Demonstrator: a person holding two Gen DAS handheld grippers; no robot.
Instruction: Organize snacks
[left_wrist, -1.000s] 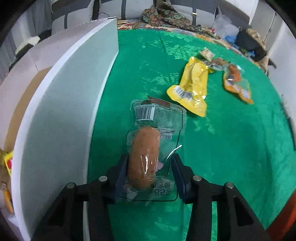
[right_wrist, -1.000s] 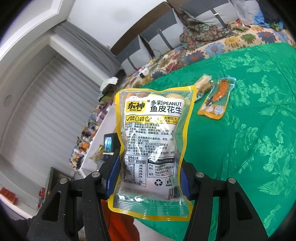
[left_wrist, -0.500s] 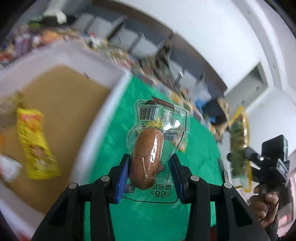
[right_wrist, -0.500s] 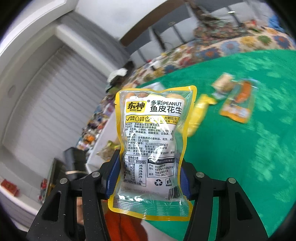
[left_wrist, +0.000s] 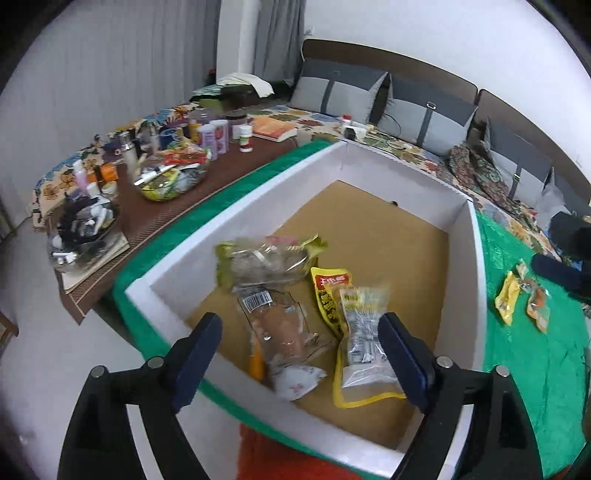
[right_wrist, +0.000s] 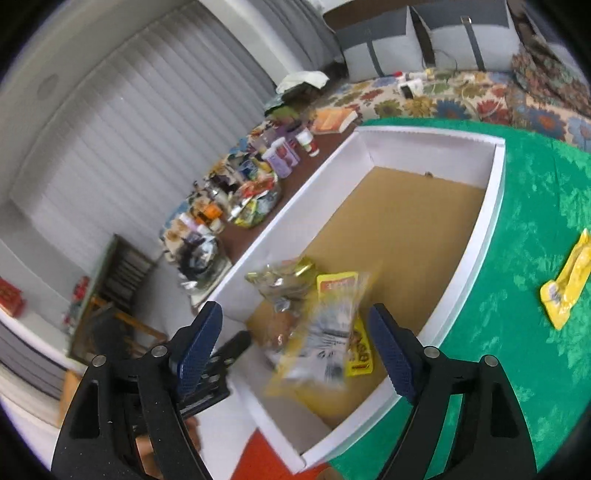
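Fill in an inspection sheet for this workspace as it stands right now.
Surface: green tablecloth bears a white box with a brown floor.
Job's things: sausage pack and peanut bag inside the box, among other snack packs; a yellow packet and an orange packet remain on the cloth.
Clutter: bottles and jars, book, filled bowls on the brown side table.
Grippers: left gripper and right gripper open over the box, jaws just opened, nothing gripped.
Cables: one by the cushions.
Surroundings: curtains, cushions, floral bedspread.
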